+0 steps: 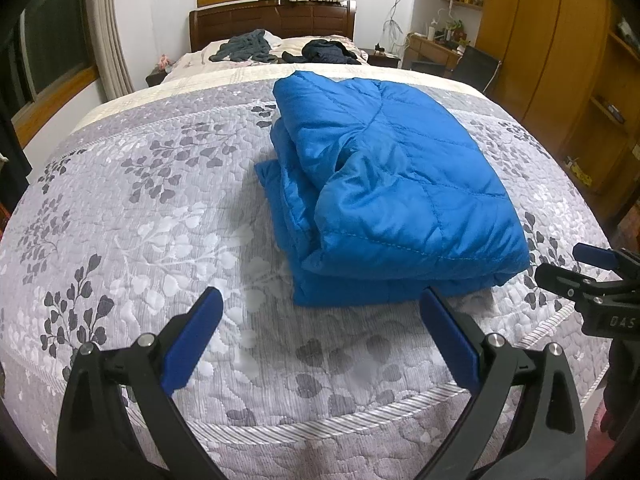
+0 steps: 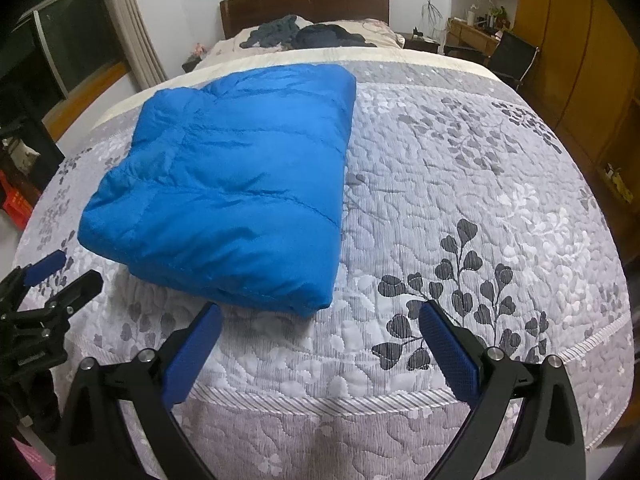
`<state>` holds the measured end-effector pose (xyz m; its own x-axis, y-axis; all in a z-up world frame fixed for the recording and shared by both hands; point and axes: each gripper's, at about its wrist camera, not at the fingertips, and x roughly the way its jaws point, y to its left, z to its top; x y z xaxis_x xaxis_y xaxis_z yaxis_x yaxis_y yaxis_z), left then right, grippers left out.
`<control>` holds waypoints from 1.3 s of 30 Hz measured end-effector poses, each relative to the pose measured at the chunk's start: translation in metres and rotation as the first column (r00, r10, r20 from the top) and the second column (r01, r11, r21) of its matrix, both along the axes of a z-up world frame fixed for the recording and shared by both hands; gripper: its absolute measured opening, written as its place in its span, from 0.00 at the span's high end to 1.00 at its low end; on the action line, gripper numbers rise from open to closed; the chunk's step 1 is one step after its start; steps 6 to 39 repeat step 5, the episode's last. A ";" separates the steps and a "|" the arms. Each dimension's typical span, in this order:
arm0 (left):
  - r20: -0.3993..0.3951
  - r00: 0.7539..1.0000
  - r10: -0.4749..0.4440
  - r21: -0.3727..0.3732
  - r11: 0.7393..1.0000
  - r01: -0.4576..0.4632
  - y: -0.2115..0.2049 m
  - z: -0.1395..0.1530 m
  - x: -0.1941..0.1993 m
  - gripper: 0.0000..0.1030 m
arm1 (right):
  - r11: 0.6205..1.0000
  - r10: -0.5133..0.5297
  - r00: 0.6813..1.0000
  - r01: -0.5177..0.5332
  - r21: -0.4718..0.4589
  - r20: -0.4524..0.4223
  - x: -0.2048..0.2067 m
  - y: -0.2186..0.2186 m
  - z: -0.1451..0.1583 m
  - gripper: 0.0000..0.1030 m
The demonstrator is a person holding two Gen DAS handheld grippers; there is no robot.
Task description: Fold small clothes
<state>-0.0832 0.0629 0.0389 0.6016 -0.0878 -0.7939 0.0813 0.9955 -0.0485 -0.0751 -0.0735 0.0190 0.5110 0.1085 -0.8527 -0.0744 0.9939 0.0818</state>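
Note:
A blue quilted jacket (image 1: 384,184) lies folded into a thick rectangle on the grey floral bedspread (image 1: 140,208). In the right wrist view the same jacket (image 2: 232,184) sits left of centre. My left gripper (image 1: 320,300) hovers open just in front of the jacket's near edge, nothing between its fingers. My right gripper (image 2: 320,314) is open too, its tips by the jacket's near right corner without holding it. Each gripper shows in the other's view: the right gripper (image 1: 568,268) at the right edge, the left gripper (image 2: 68,272) at the left edge.
Dark clothes (image 1: 248,46) lie heaped at the far end of the bed near the wooden headboard (image 1: 272,20). A wooden wardrobe (image 1: 532,40) and a desk (image 1: 432,50) stand at the right. A curtained window (image 1: 104,40) is at the left.

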 end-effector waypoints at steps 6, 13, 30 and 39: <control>0.002 1.000 0.000 -0.002 1.000 0.000 -0.001 0.000 0.000 0.05 | 1.000 0.001 1.000 -0.001 0.002 -0.002 0.000 0.000 -0.001 0.04; 0.002 1.000 0.000 -0.002 1.000 0.000 -0.001 0.000 0.000 0.05 | 1.000 0.001 1.000 -0.001 0.002 -0.002 0.000 0.000 -0.001 0.04; 0.002 1.000 0.000 -0.002 1.000 0.000 -0.001 0.000 0.000 0.05 | 1.000 0.001 1.000 -0.001 0.002 -0.002 0.000 0.000 -0.001 0.04; 0.002 1.000 0.000 -0.002 1.000 0.000 -0.001 0.000 0.000 0.05 | 1.000 0.001 1.000 -0.001 0.002 -0.002 0.000 0.000 -0.001 0.04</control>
